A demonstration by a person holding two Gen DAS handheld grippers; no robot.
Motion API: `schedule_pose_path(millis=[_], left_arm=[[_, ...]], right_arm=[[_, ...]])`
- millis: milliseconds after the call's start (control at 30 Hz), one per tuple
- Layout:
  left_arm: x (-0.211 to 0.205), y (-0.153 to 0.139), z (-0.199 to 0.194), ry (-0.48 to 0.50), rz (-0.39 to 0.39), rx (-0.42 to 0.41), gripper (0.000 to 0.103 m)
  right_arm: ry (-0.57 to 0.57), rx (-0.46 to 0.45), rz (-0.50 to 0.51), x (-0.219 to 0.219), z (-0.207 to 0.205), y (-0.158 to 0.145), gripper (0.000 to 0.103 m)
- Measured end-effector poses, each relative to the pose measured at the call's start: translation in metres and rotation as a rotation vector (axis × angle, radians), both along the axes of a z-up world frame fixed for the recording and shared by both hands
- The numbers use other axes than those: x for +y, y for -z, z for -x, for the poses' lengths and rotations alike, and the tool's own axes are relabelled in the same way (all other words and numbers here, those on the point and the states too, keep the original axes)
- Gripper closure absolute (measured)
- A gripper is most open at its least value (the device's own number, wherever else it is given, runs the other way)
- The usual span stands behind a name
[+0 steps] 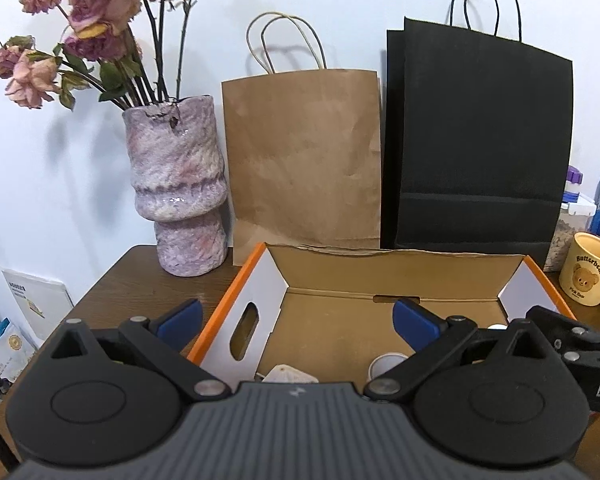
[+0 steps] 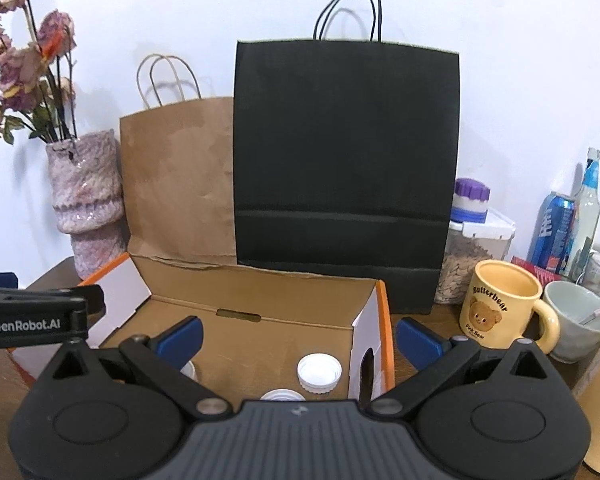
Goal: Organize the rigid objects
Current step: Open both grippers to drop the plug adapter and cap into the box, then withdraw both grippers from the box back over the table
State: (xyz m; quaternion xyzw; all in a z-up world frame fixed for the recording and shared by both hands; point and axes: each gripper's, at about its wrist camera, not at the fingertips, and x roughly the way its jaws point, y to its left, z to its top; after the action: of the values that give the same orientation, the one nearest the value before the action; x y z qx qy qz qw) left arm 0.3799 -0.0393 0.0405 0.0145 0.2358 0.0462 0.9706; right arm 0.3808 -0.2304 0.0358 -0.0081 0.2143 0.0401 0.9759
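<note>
1. Right now both tools hover over the open cardboard box point(image 2: 260, 300) on the table point(image 1: 112, 280); left gripper point(image 1: 296, 320) and right gripper point(image 2: 298, 334) are spread wide, nothing held.
2. Likely next, judging by the task: the yellow mug point(image 2: 500, 308) standing just outside the box; close squarely across its wall.
3. Inside: a white cap point(image 2: 319, 372), other white caps partly hidden.

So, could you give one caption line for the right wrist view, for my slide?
Open right gripper above a cardboard box holding white bottle caps, beside a yellow Butterbear mug.
</note>
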Motion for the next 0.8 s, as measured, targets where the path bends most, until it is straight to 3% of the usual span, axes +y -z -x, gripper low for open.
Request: schedule_pose_path(millis=[800], left_arm=[[0.013, -0.016, 0.088, 0.024, 0.014, -0.025, 0.000]], right_arm=[[-0.069, -0.080, 0.041, 0.012, 0.101, -0.017, 0.000]])
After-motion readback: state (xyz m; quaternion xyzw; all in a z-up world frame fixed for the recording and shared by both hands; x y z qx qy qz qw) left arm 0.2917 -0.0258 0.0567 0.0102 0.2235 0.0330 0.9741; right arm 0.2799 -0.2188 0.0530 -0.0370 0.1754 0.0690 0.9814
